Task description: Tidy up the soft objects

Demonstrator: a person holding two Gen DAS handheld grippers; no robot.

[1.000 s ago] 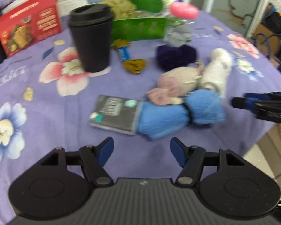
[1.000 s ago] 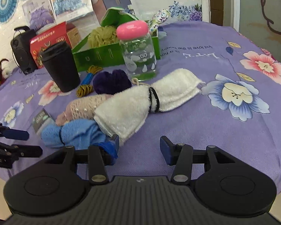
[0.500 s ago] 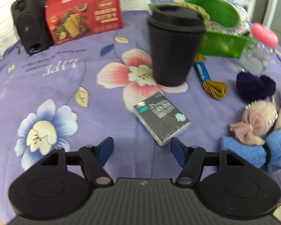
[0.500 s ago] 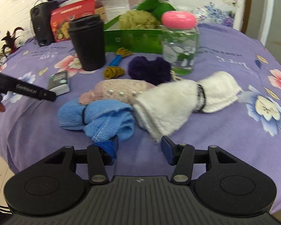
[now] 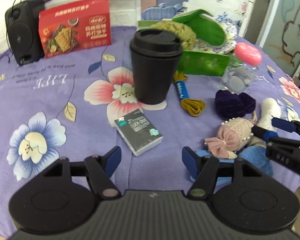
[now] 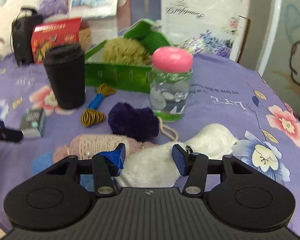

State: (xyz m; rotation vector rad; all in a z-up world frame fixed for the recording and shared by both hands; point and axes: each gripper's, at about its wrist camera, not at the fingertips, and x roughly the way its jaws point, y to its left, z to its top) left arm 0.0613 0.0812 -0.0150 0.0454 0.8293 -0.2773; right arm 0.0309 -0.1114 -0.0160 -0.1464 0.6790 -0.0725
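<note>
Soft rolls lie together on the purple flowered cloth: a white fluffy roll (image 6: 210, 138), a pink knitted roll (image 6: 94, 146) with a bow (image 5: 222, 144), a blue towel roll (image 5: 256, 158) and a dark purple fuzzy piece (image 6: 134, 123). My right gripper (image 6: 149, 153) hovers over the near end of the white roll. Its jaws are opening, and the roll lies between and below them without the pads pressing it. My left gripper (image 5: 151, 157) is open with nothing in it, just short of a tissue pack (image 5: 139, 135). A green box (image 6: 118, 76) at the back holds a yellow-green fluffy ball (image 6: 126, 51).
A black lidded cup (image 5: 155, 68), a pink-lidded jar (image 6: 171, 86) and a gold cord bundle (image 5: 187, 98) stand between the rolls and the box. A red cracker box (image 5: 76, 27) and a speaker (image 5: 23, 38) sit at the back left. The table edge drops off on the right.
The left wrist view has swung left from the soft rolls to the cup and tissue pack. My right gripper has moved forward over the white roll and its jaws have widened a little.
</note>
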